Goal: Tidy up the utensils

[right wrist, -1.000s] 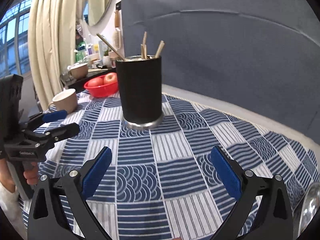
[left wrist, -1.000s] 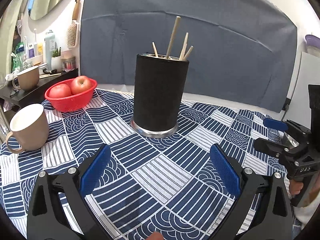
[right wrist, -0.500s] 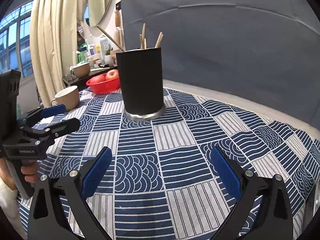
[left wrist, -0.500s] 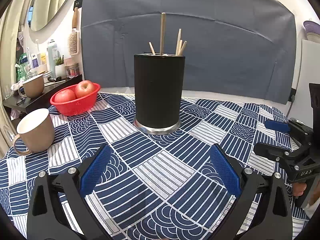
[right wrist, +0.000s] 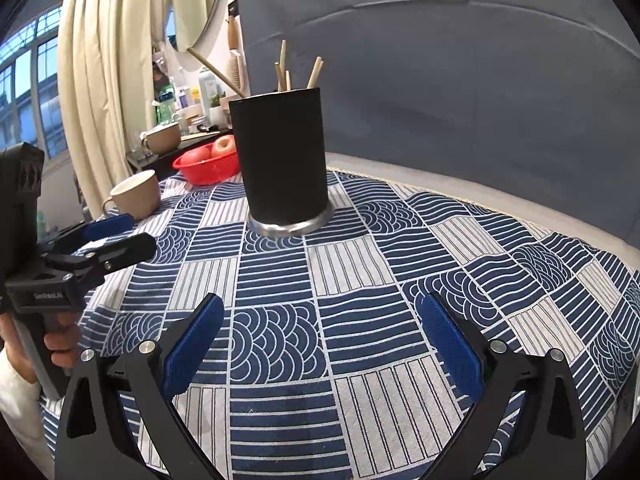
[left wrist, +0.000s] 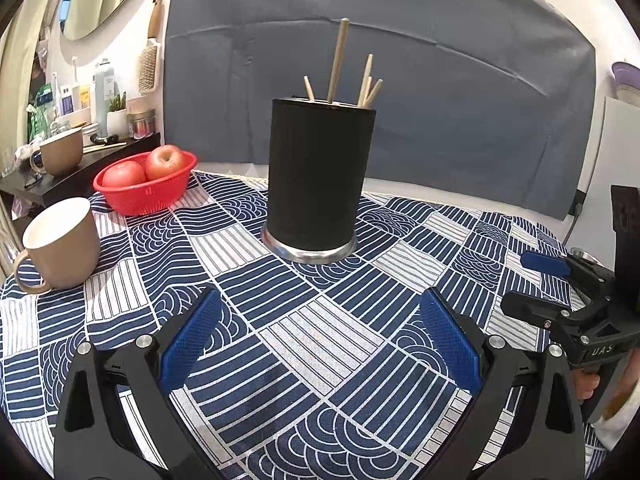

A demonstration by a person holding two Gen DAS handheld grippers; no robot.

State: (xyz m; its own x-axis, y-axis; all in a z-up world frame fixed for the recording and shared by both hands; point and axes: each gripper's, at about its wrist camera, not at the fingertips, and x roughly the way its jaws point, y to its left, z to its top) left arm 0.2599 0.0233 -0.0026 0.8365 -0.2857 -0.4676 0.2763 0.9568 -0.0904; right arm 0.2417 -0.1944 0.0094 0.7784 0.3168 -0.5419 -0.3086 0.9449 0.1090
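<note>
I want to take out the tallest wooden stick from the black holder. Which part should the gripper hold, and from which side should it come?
Grip the tallest stick on its bare upper part, well above the rim of the black holder, coming from above. It stands nearly upright and rises clear of the shorter sticks, so only that part has free room around it. The open left gripper looks suited, though either could probably do it.

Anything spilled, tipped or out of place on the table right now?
Nothing stands out. The black holder stands upright with its wooden sticks inside; the mug and the apple basket sit upright. Both grippers, left and right, are open and empty.
</note>
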